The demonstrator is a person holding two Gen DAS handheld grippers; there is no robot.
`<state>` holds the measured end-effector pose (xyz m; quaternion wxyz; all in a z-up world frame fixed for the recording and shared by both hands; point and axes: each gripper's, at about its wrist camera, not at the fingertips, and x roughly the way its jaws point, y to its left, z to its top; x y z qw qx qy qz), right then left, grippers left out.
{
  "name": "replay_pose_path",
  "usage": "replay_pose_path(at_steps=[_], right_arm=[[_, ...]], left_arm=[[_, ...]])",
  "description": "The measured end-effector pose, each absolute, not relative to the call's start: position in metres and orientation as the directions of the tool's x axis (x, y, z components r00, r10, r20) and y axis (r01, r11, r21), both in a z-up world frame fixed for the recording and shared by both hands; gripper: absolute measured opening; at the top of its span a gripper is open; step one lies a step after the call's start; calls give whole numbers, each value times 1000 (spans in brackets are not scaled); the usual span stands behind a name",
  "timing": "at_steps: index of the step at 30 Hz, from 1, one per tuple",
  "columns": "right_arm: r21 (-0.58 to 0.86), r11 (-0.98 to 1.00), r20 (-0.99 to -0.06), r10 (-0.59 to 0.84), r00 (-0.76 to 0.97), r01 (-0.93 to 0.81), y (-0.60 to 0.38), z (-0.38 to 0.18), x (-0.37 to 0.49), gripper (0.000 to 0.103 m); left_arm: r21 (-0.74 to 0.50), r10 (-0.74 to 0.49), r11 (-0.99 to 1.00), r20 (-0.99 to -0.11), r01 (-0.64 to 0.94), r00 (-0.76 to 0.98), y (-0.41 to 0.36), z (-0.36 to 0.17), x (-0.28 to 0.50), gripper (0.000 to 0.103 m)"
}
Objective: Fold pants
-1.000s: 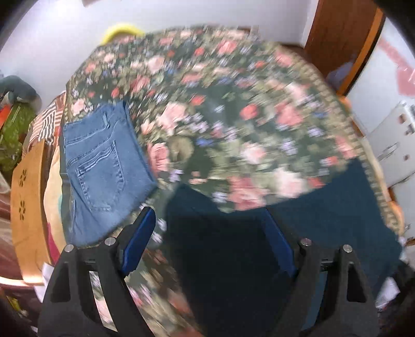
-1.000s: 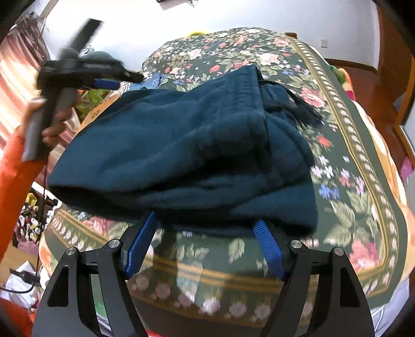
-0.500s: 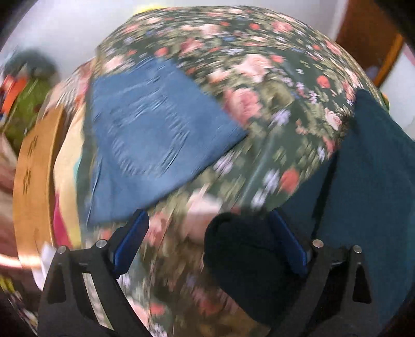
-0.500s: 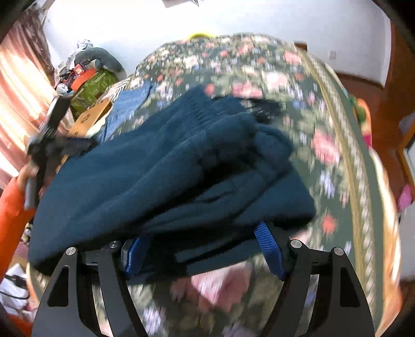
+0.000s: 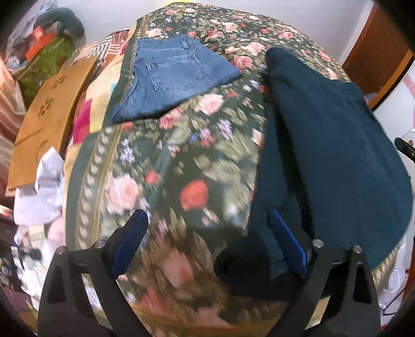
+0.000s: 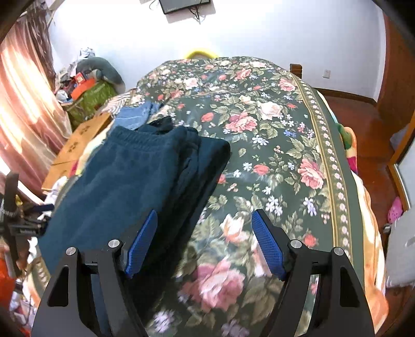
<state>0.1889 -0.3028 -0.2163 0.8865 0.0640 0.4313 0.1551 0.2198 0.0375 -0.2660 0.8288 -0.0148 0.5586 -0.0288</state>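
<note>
On the floral bedspread [image 6: 285,145] lie folded dark pants [image 6: 135,176] — both grippers [image 5: 207,243] [image 6: 205,241] wide, empty — apparently released to rest.

Pants [image 6: 135,181] on bedspread [image 6: 280,145]; jeans [image 5: 171,75] lie beyond, apart.

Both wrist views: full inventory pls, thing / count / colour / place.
sweatpants: 1, dark teal, folded on the near left part of the bed
jeans: 1, blue denim, folded at the bed's left edge, beyond the sweatpants
bedspread: 1, dark green with pink and red roses, covering the bed
cardboard box: 1, brown, beside the bed on the left
curtain: 1, pink, far left by the window
wall screen: 1, black, on the white far wall
left gripper: 1, black with blue pads, open over the bedspread
right gripper: 1, black with blue pads, open at the sweatpants' near edge
</note>
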Motion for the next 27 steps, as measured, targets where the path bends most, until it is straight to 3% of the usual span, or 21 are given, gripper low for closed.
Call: replay_pose_path(at_steps=[8,15,21,27], right_arm=[[212,938,-736,339,587,-275,-286,-206,172,73],[225,931,-713,358,603,-287,-277,-204,194,73],[232,921,-706,380,597,-311,-267,-213,229,73],[249,900,-724,419,548,-358,-256,-233,277,71]], left_arm=[[-5,-41,997,-899,83,437,23,-235,217,95],[18,-59,990,-839,137,540,-1,-195,270,95],[54,-73,979,-812,198,579,-35,-196,326,95],[43,-91,966,-866,255,492,-54,-233,371,81]])
